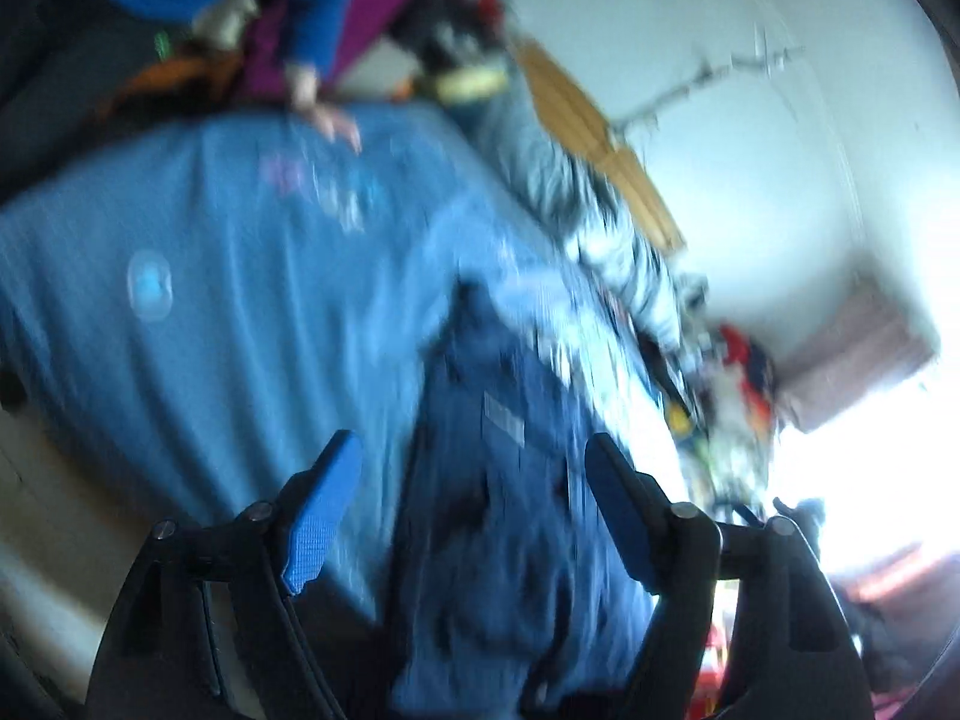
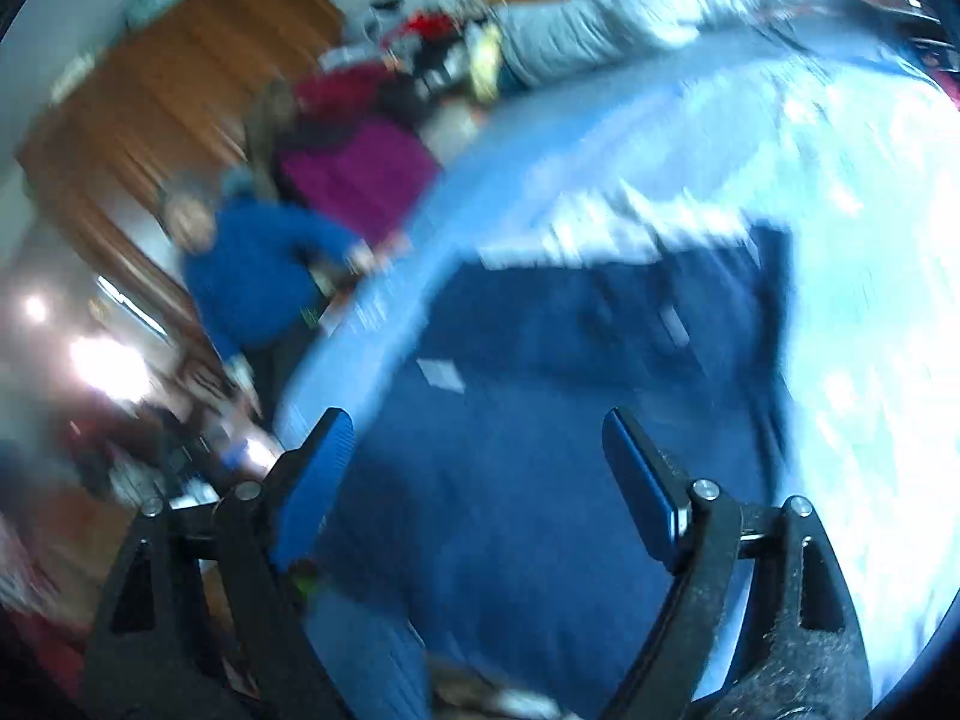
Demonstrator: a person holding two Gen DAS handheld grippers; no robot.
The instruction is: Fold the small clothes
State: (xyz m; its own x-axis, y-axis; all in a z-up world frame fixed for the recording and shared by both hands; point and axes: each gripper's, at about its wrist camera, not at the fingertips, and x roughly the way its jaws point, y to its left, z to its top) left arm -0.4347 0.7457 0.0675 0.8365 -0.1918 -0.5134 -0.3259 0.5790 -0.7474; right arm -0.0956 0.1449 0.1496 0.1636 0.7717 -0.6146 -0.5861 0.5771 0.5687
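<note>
Both views are smeared by motion. A small dark blue garment with a pale label lies on a light blue bed sheet. My left gripper hangs open above it, blue pads spread to either side, nothing between them. In the right wrist view the same dark blue garment spreads flat on the sheet, a white tag on it. My right gripper is open over the garment, pads wide apart, holding nothing.
A person in a blue top is at the bed's far edge, a hand on the sheet. A grey bundle of bedding, a purple object, a wooden wardrobe and colourful clutter surround the bed.
</note>
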